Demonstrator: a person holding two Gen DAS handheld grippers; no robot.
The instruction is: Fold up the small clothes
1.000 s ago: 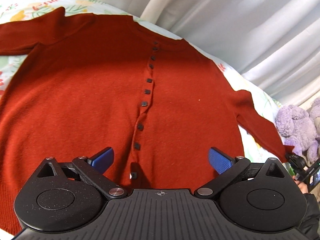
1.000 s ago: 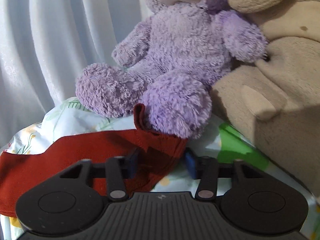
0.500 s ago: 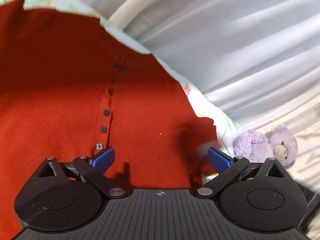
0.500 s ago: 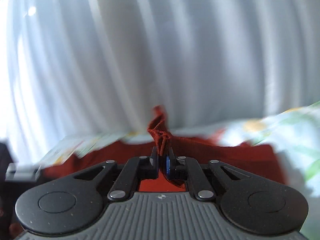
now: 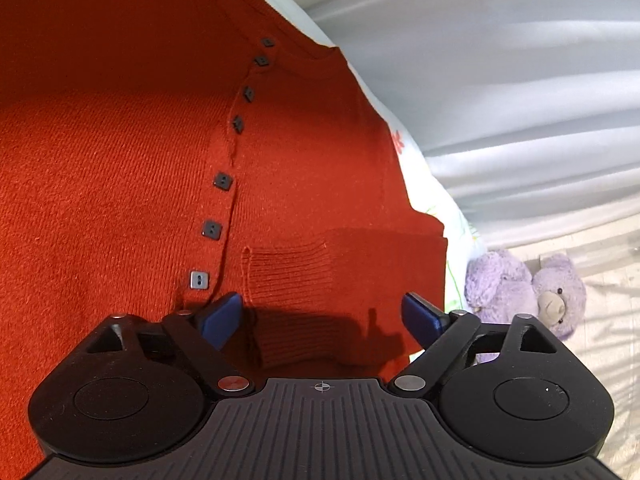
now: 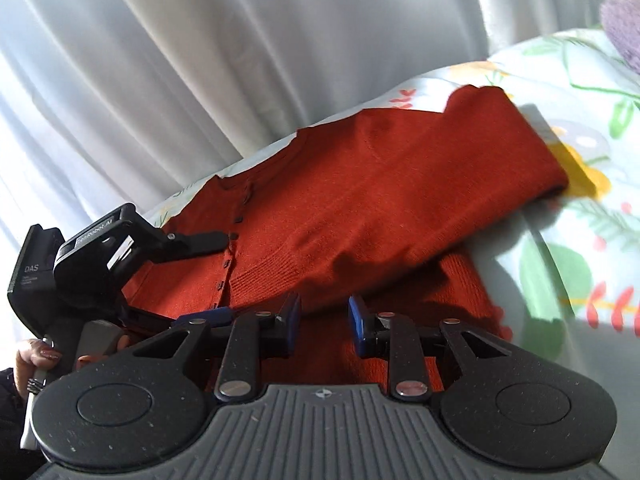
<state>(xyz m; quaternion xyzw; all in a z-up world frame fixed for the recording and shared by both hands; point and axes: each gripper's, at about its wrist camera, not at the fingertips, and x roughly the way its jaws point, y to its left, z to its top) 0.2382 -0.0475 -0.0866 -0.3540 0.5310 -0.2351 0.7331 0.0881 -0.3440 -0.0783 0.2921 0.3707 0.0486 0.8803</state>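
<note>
A rust-red buttoned cardigan (image 5: 120,160) lies flat on a floral bedsheet (image 6: 560,264). Its right sleeve (image 6: 420,200) is folded across the front, with the ribbed cuff (image 5: 288,272) resting beside the dark square buttons (image 5: 212,230). My left gripper (image 5: 322,318) is open and empty, just above the cuff. My right gripper (image 6: 324,316) is open and empty, just in front of the folded sleeve, over the cardigan's lower part. The left gripper's body (image 6: 92,256) shows in the right wrist view at the left, over the button line.
White curtains (image 6: 240,60) hang behind the bed. Purple plush bears (image 5: 524,292) sit past the cardigan's right edge. The person's hand (image 6: 38,356) holds the left gripper at the lower left of the right wrist view.
My right gripper carried the sleeve cuff from beside the plush bear across onto the cardigan's front and let it go; its jaws have opened. My left gripper moved closer, toward the cardigan's right side.
</note>
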